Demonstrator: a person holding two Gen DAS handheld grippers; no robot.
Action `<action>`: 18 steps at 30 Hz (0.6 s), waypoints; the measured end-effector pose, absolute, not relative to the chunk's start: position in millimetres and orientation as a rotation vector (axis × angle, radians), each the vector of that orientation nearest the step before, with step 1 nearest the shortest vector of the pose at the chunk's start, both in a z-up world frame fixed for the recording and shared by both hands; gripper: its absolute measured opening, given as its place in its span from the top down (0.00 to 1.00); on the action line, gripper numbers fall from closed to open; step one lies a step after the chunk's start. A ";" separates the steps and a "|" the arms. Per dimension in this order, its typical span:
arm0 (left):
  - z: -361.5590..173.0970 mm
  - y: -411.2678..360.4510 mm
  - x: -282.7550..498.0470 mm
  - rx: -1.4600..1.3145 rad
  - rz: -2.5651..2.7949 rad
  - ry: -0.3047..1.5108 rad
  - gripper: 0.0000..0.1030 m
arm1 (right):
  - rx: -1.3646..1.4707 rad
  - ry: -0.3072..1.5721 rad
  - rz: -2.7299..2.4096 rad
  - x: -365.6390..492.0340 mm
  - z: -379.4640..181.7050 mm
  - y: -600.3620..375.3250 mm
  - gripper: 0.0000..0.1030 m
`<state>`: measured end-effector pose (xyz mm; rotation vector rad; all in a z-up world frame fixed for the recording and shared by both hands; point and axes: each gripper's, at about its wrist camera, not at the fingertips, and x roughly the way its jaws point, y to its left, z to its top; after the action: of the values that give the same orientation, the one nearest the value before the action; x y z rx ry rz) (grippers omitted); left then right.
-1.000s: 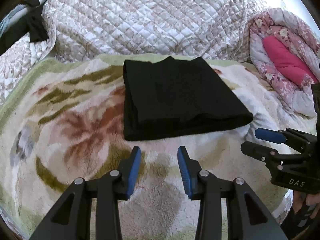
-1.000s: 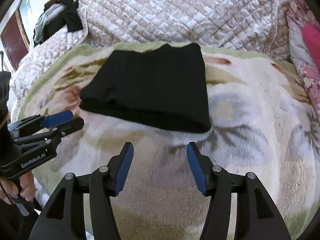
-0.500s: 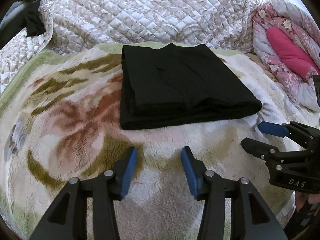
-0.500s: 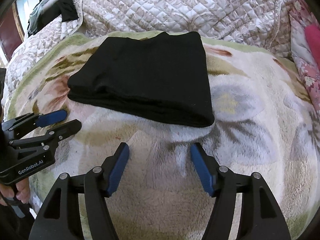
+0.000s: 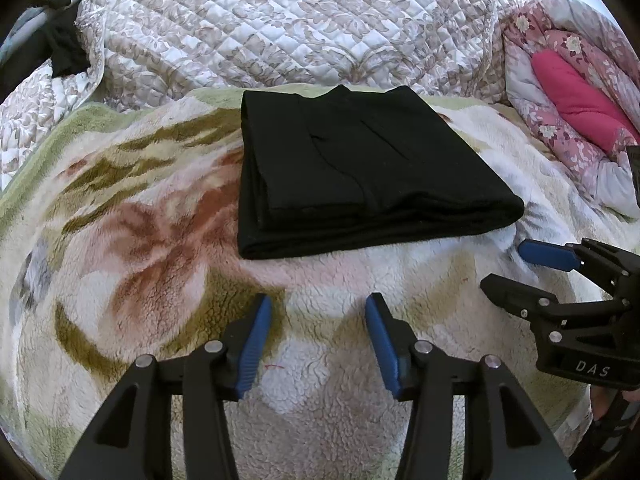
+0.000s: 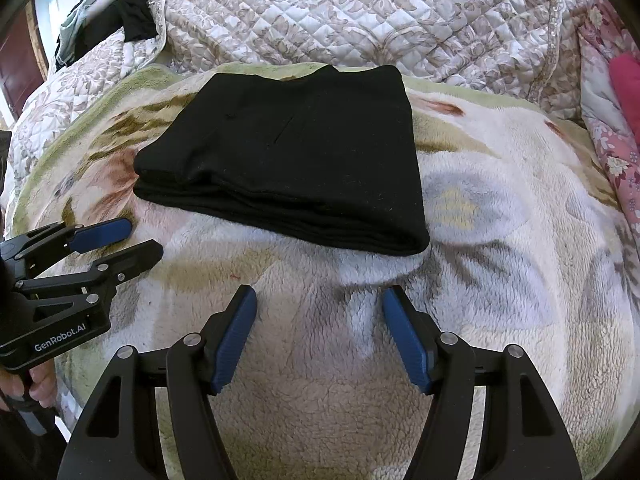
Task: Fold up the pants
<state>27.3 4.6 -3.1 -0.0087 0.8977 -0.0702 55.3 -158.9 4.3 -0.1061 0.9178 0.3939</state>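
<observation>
The black pants [image 5: 360, 168] lie folded into a flat rectangular stack on the fleece floral blanket [image 5: 140, 240]; they also show in the right wrist view [image 6: 296, 152]. My left gripper [image 5: 318, 312] is open and empty, hovering over the blanket just short of the stack's near edge. My right gripper [image 6: 320, 304] is open and empty, also short of the stack, toward its right corner. Each gripper shows in the other's view: the right one [image 5: 516, 268] at the right edge, the left one [image 6: 132, 240] at the left edge.
A quilted beige cover [image 5: 280, 28] rises behind the blanket. A pink floral quilt [image 5: 568, 92] is bunched at the right. Dark clothes [image 6: 108, 12] hang at the far left.
Both grippers have drawn back and lifted slightly from the folded pants, and their jaws have opened a little wider. The pants have not moved.
</observation>
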 end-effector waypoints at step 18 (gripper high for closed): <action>-3.0 3.8 28.1 -0.005 -0.068 0.899 0.47 | -0.107 0.916 0.393 55.0 3.9 -158.5 0.34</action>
<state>28.1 3.8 -3.0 -0.0050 0.8988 -0.0682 55.0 -158.5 3.9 -0.1068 0.9162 0.3927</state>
